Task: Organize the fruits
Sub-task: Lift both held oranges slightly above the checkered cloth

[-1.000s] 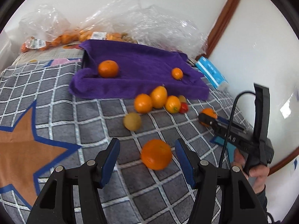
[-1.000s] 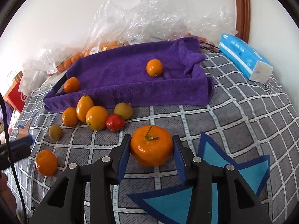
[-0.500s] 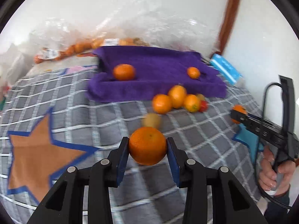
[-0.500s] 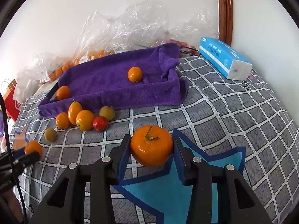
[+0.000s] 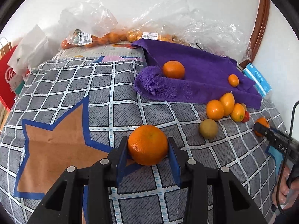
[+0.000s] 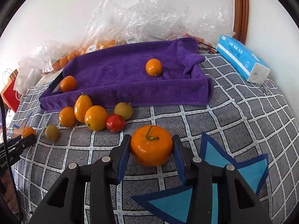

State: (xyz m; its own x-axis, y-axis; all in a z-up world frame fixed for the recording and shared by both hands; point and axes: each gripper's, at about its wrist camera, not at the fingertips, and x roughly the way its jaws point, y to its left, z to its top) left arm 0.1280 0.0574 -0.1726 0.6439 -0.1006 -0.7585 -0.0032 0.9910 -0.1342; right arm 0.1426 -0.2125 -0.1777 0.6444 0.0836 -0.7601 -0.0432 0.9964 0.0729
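My left gripper (image 5: 147, 145) is shut on a round orange (image 5: 147, 144), held just over the checked cloth. My right gripper (image 6: 151, 147) is shut on a stemmed tangerine (image 6: 151, 145). The purple towel-lined tray (image 6: 130, 95) lies beyond both and holds an orange (image 6: 68, 83) at its left end and a small orange (image 6: 153, 67) toward the right. In front of the tray sits a cluster of orange-yellow fruits (image 6: 93, 117) with a red fruit (image 6: 115, 123) and two greenish ones (image 6: 52, 132). The left wrist view shows the right gripper (image 5: 261, 126) far right, gripped by a hand (image 5: 286, 192).
Clear plastic bags of oranges (image 5: 97, 37) are piled along the wall behind the tray. A blue tissue pack (image 6: 243, 59) lies at the back right. A red paper bag (image 5: 9, 78) and a white bag stand off the left edge. A wooden frame (image 6: 241, 9) rises in the corner.
My left gripper has shut on the orange that lay between its open fingers, then swung left with it. The right gripper still grips its tangerine in about the same spot.
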